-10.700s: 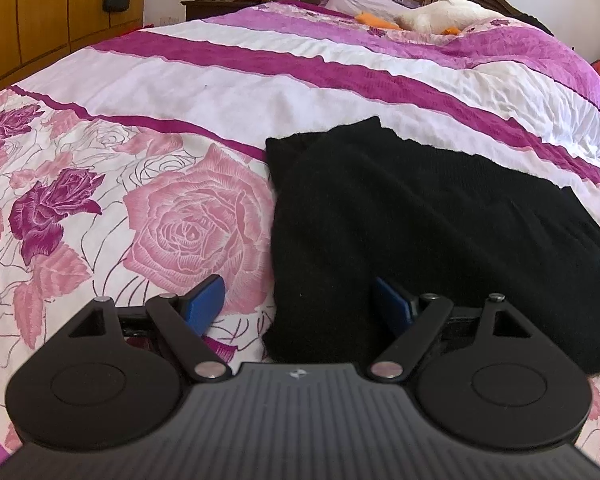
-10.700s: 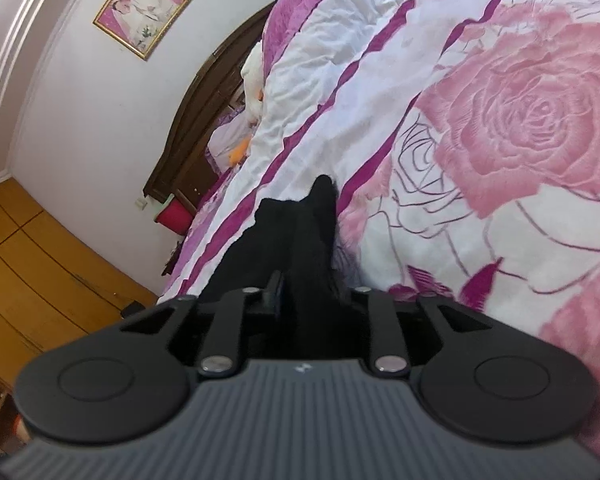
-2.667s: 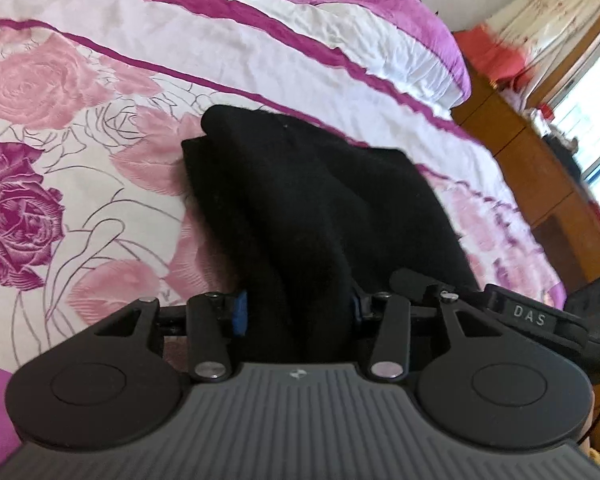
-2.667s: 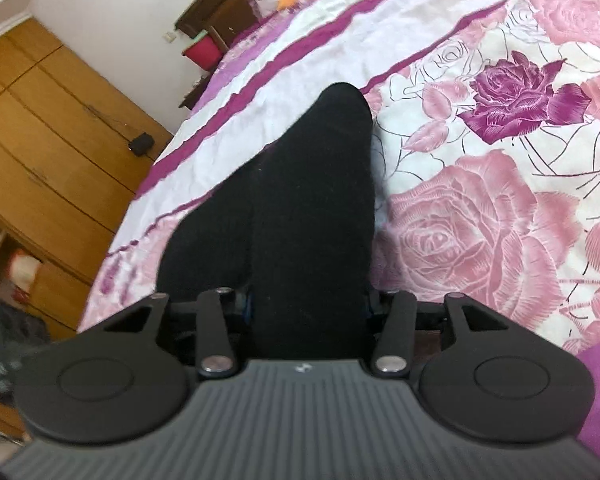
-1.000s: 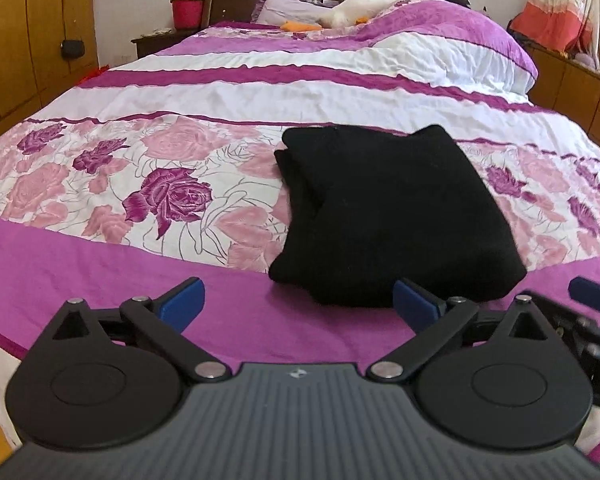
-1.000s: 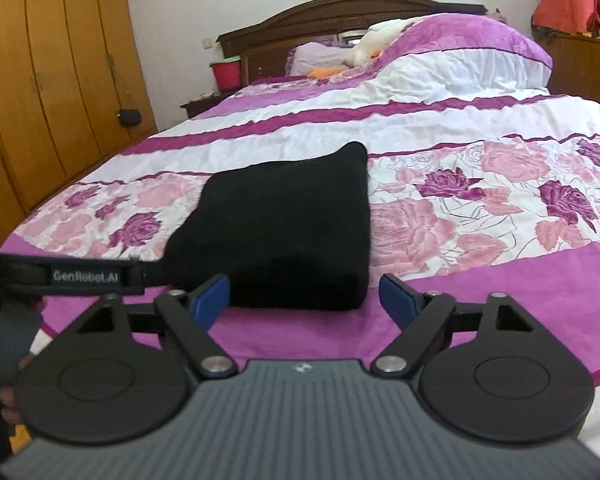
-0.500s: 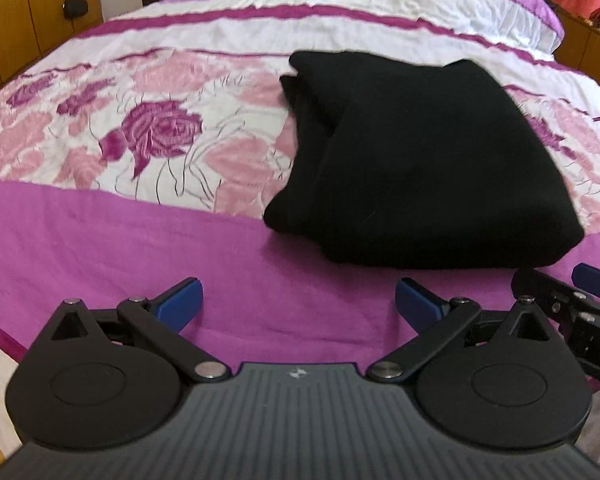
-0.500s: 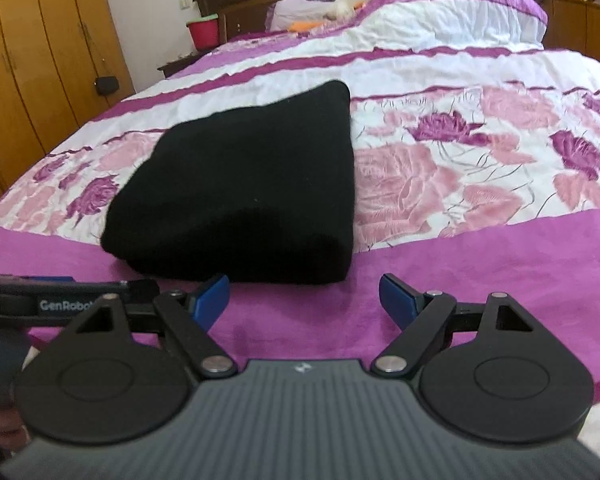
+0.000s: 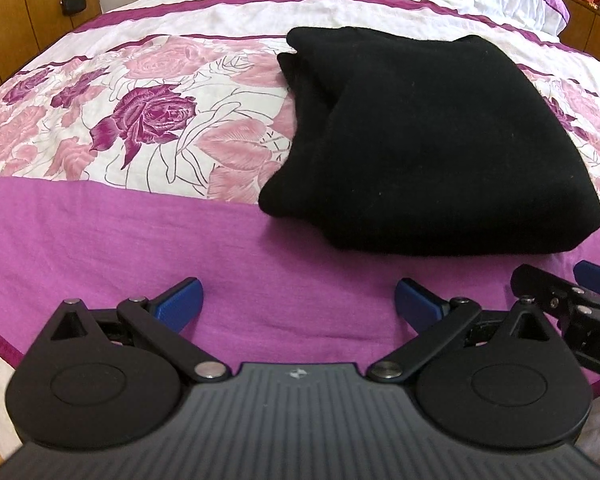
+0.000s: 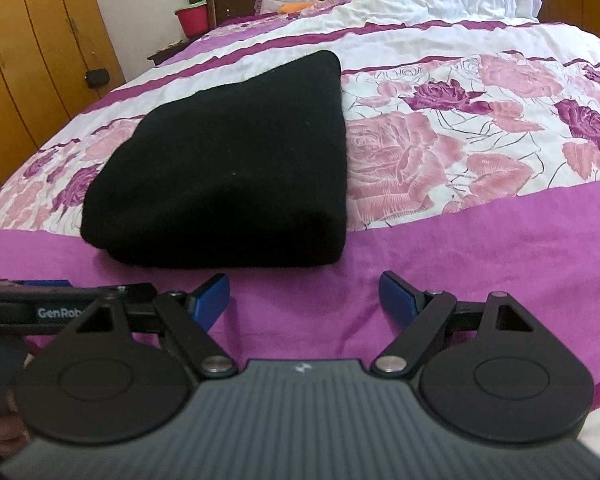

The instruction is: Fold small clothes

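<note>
Hovering, left gripper (image 9: 298, 300): you now hold it low at 6 o'clock with fingers spread, empty; seconds ago it pinched the cloth.
Right gripper (image 10: 302, 294): likewise spread, nothing between the fingers.
Black garment (image 9: 432, 140): released, lying as a thick folded bundle on the bedspread (image 9: 100, 232), at 1 o'clock from your left gripper.
Meaning: the fold looks finished; layered edges at its 9 o'clock side sit slightly uneven.
Beyond: wardrobe (image 10: 28, 40), red bucket (image 10: 192, 18), headboard at 12 o'clock; nothing blocks you.

Left gripper (image 9: 298, 300) and right gripper (image 10: 302, 296): jaws spread, empty.
</note>
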`<state>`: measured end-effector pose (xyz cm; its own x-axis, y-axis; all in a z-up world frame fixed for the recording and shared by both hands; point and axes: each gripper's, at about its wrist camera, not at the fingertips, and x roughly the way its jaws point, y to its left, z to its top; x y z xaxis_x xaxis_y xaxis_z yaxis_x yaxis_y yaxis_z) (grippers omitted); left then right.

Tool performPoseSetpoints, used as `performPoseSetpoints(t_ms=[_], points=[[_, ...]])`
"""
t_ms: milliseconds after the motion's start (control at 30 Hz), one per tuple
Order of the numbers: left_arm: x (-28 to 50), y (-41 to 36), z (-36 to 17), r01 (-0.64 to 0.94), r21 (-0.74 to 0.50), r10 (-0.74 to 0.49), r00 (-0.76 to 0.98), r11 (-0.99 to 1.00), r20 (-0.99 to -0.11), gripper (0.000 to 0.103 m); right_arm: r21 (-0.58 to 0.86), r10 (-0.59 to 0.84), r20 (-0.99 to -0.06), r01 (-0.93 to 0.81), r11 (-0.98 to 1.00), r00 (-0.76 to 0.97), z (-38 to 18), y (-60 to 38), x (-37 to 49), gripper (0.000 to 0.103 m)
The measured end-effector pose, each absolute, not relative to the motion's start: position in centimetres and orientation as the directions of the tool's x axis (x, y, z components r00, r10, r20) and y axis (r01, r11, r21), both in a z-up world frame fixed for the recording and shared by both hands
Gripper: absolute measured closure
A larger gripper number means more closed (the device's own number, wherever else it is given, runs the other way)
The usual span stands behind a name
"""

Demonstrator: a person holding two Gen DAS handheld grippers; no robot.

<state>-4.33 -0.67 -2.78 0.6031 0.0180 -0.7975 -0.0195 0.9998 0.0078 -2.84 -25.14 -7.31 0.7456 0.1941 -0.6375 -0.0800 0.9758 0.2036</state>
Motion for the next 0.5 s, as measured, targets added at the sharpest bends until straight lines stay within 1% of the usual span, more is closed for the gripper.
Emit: performPoseSetpoints(t_ms=[500], points=[[-4.44,-0.60,-2.93,-0.022,0.000,0.014,0.611,1.000,-0.792,0.000,0.215,0.192,-0.644,-0.065,0.974,0.741,-7.52,-25.23,-2.67,0.020]])
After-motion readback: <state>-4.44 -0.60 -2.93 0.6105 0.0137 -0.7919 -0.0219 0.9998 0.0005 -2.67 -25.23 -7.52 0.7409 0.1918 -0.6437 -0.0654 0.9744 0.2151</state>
